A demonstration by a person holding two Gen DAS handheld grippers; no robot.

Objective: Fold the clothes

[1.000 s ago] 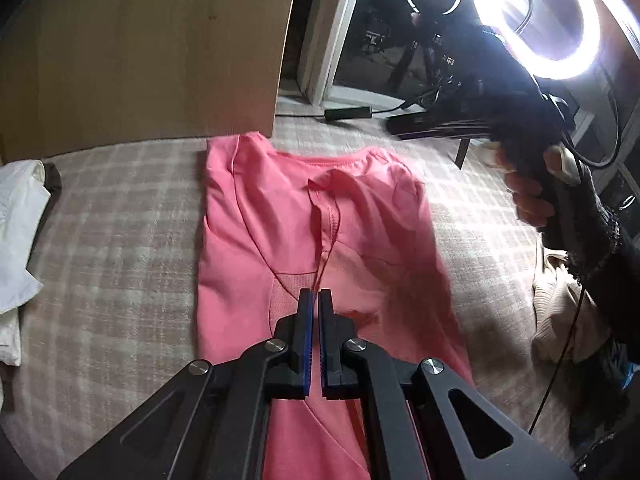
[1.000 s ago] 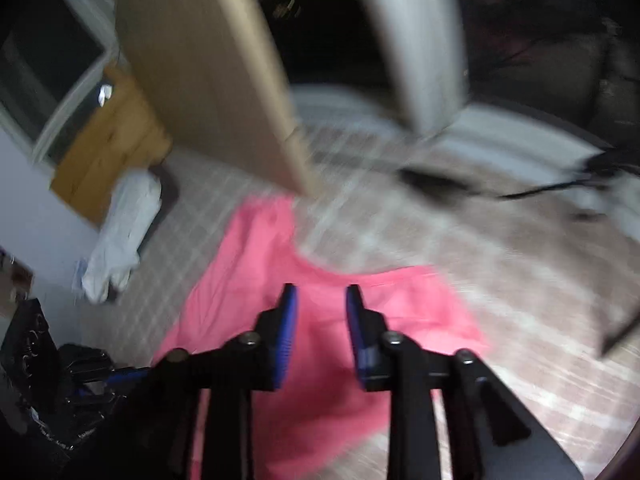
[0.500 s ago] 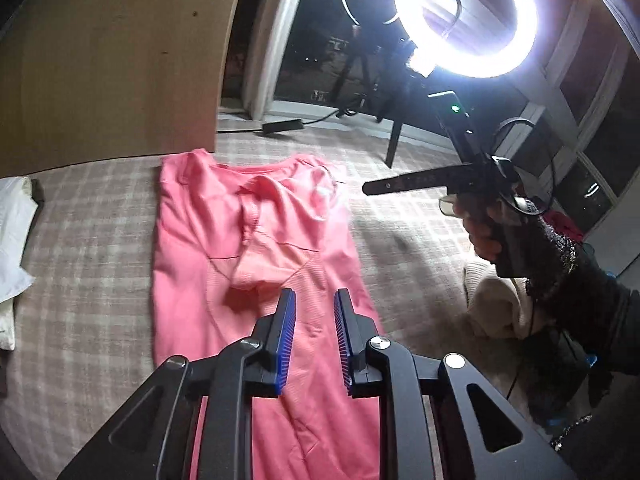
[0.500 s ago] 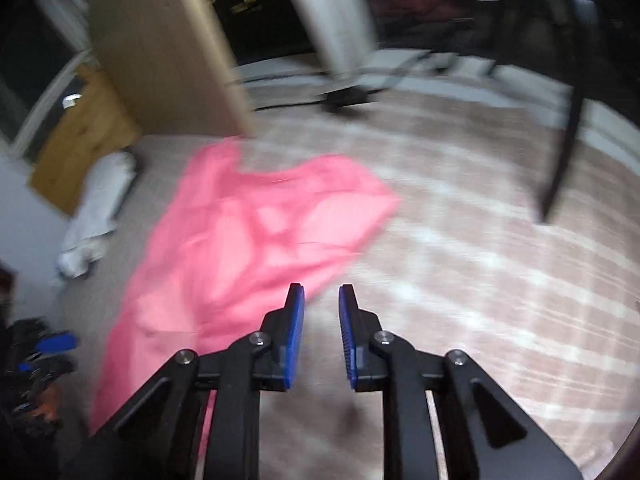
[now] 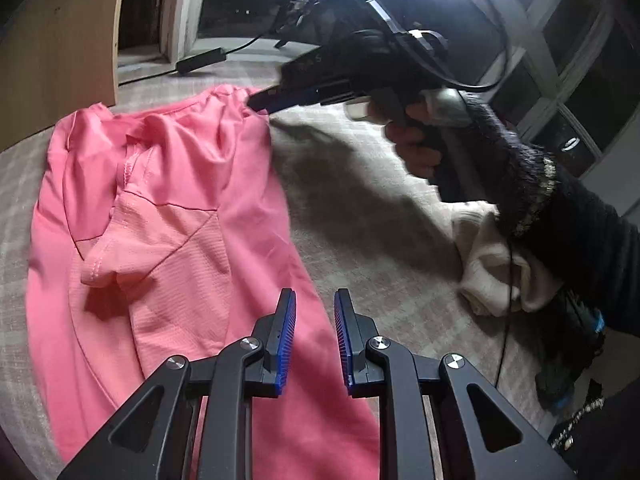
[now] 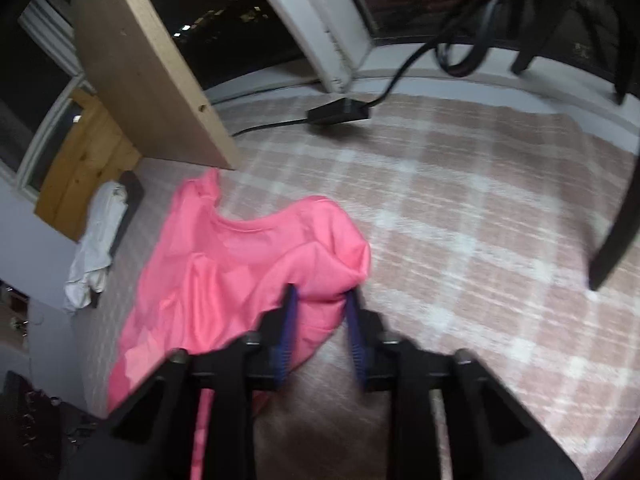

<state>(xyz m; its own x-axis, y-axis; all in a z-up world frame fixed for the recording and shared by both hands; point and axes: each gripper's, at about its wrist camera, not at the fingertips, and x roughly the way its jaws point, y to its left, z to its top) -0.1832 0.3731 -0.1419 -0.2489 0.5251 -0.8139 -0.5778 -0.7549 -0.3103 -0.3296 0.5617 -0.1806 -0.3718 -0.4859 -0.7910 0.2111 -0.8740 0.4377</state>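
Garment: my soft, limp pink knit shirt drapes readily; I grasp at shoulder edges.
Right gripper: parted, fabric bunched between its fingers.
Left gripper: parted, empty.

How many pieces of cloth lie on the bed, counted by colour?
Pink shirt: 1
White cloth: 1
Cream cloth: 1
Total: 3

A power brick lies beside a wooden board.
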